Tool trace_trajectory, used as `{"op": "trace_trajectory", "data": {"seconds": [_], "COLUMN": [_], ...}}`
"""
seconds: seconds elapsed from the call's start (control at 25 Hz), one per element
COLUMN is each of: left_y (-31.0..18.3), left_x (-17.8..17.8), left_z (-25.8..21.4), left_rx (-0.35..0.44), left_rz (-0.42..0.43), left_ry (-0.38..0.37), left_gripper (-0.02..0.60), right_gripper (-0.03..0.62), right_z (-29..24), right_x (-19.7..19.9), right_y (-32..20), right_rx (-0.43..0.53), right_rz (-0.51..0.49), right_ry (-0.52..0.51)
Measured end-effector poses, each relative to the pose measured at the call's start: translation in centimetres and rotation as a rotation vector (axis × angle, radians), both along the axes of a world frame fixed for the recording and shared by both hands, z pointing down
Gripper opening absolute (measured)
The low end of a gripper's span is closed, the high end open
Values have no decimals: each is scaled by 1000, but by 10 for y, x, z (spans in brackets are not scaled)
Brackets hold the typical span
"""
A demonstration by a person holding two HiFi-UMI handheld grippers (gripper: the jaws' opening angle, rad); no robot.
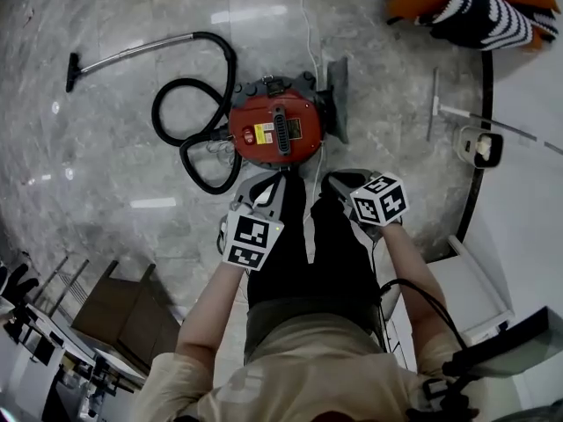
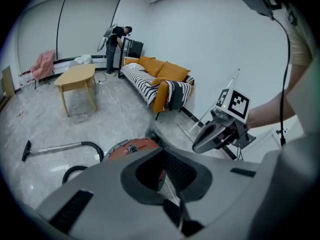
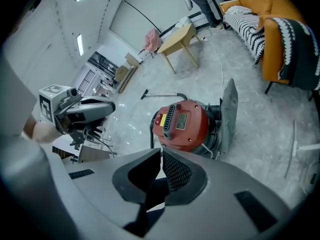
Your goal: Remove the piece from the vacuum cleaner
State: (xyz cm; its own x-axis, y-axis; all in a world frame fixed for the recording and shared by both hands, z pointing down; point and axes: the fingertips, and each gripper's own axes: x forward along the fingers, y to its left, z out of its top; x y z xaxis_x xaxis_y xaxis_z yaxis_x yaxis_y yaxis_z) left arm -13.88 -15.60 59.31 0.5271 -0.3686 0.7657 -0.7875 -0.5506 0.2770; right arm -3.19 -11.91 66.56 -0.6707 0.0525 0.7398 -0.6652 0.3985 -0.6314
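Vacuum cleaner [image 1: 274,130], red and round, sits on the marble floor [image 1: 106,165] in the head view, at 12 o'clock from both grippers and apart from them. The left gripper [image 1: 266,185] and right gripper [image 1: 339,183] hang side by side above the person's legs, tips toward the machine. A black hose [image 1: 232,73] loops at its 9 o'clock. A flat grey piece [image 1: 338,95] stands against its 3 o'clock side.

In the left gripper view the jaws are pressed together with nothing in them. Only a sliver of the red top peeks over their tip at 11 o'clock. This view alone shows a person [image 2: 117,39] at the far wall, past the orange sofa [image 2: 165,74].

In the right gripper view the jaws are likewise closed and empty. The cleaner lies just beyond their tip at 1 o'clock. Its whole red top and the grey piece, upright at its 3 o'clock, are plain here, as they are not in the left gripper view.
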Motion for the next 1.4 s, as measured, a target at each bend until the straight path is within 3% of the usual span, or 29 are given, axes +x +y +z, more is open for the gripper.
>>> {"op": "trace_trajectory", "data": {"seconds": [0.24, 0.48, 0.56, 0.68, 0.96, 1.16, 1.4], "left_y": [10, 33, 33, 24, 1, -14, -2], "left_x": [5, 18, 17, 10, 6, 15, 31], "left_z": [45, 74, 85, 100, 114, 111, 120], "left_rx": [-46, -81, -78, -62, -6, 45, 15], "left_rz": [-31, -10, 13, -5, -52, -40, -10], "left_ry": [9, 15, 3, -17, -48, 8, 13], "left_gripper": [3, 3, 3, 3, 3, 3, 3], "right_gripper": [5, 8, 184, 227, 230, 241, 256], "right_z": [38, 70, 81, 98, 136, 159, 182], "right_x": [1, 34, 33, 30, 49, 49, 50], "right_y": [-13, -60, -74, -98, -131, -144, -159], "right_rx": [17, 87, 104, 155, 209, 205, 190], "right_rz": [-31, 133, 133, 126, 158, 115, 94], "right_ry": [26, 101, 106, 132, 239, 277, 327]}}
